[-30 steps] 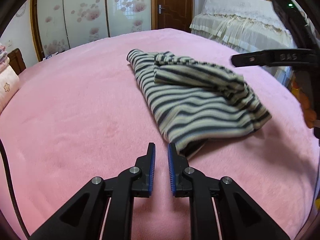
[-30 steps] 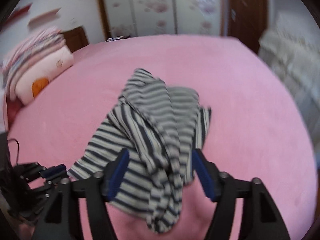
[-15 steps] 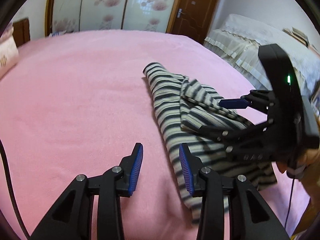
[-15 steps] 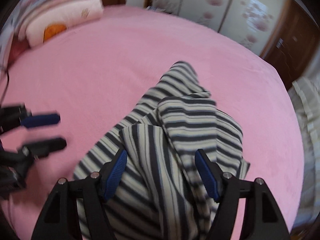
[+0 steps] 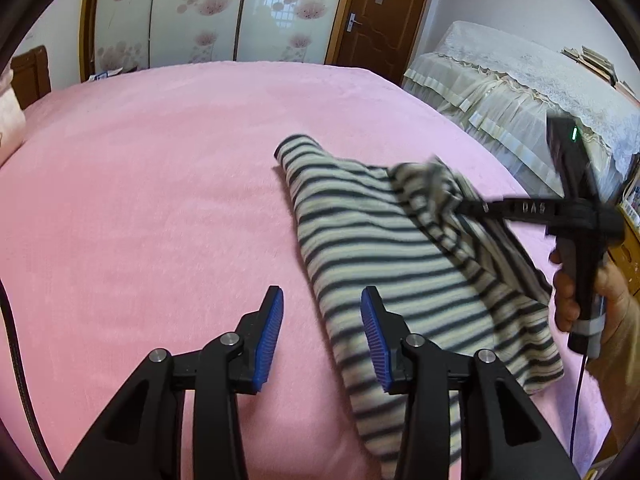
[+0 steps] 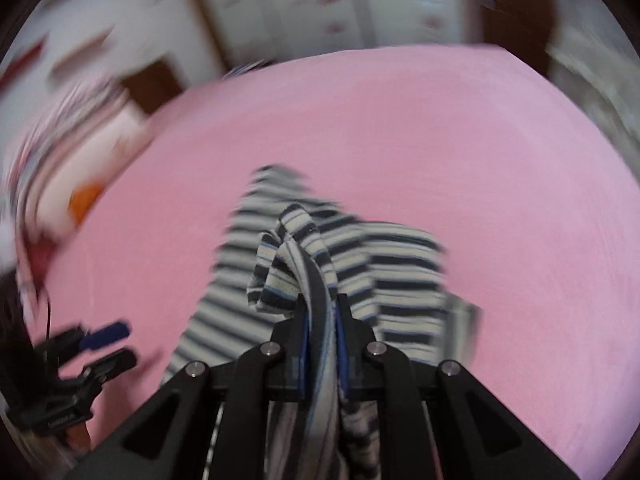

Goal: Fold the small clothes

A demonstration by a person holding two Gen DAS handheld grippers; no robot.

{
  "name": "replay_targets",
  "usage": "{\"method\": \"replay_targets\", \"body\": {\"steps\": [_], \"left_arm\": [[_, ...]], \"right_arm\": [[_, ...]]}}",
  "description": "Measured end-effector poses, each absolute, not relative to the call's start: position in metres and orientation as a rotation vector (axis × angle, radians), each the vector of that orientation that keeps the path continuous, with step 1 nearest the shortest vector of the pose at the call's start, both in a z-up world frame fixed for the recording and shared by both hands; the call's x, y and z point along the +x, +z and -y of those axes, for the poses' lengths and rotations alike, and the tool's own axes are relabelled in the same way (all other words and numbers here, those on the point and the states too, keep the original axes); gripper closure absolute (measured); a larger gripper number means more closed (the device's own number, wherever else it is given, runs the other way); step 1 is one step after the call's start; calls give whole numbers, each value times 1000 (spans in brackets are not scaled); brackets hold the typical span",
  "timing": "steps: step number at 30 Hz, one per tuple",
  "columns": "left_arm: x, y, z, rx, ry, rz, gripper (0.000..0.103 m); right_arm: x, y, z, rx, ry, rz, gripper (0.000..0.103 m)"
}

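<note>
A cream and dark striped garment (image 5: 384, 248) lies on the pink bed cover (image 5: 160, 184). My left gripper (image 5: 322, 332) is open and empty, low over the cover at the garment's near left edge, its right finger over the cloth. My right gripper (image 6: 320, 320) is shut on a bunched fold of the striped garment (image 6: 296, 248) and holds that fold raised. It shows from the side in the left wrist view (image 5: 464, 208), at the garment's far right part. The right wrist view is blurred by motion.
A lace-covered piece of furniture (image 5: 520, 92) stands right of the bed. A wardrobe with flowered doors (image 5: 208, 16) and a brown door (image 5: 384, 12) are behind. A pillow and folded bedding (image 6: 72, 160) lie at the bed's left end.
My right gripper has shut on a fold of the striped garment and lifted it. My left gripper has opened wider and stayed at the garment's near left edge.
</note>
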State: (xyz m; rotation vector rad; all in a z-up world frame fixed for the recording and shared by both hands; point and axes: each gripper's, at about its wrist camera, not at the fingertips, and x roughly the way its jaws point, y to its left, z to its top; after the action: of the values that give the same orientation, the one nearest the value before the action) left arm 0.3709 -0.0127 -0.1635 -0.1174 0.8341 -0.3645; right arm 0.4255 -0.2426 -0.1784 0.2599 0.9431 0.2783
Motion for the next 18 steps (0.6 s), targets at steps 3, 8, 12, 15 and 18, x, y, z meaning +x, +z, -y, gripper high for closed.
{"method": "replay_targets", "body": {"steps": [3, 8, 12, 15, 18], "left_arm": [[390, -159, 20, -105, -371, -822, 58], [451, -160, 33, -139, -415, -869, 47], [504, -178, 41, -186, -442, -979, 46], [539, -198, 41, -235, -414, -1040, 45], [556, -215, 41, -314, -423, -1083, 45]], "right_arm": [[423, -210, 285, 441, 223, -978, 84], [413, -231, 320, 636, 228, -942, 78], [416, -237, 329, 739, 345, -936, 67], [421, -239, 330, 755, 393, -936, 63], [430, -240, 326, 754, 426, -954, 62]]}}
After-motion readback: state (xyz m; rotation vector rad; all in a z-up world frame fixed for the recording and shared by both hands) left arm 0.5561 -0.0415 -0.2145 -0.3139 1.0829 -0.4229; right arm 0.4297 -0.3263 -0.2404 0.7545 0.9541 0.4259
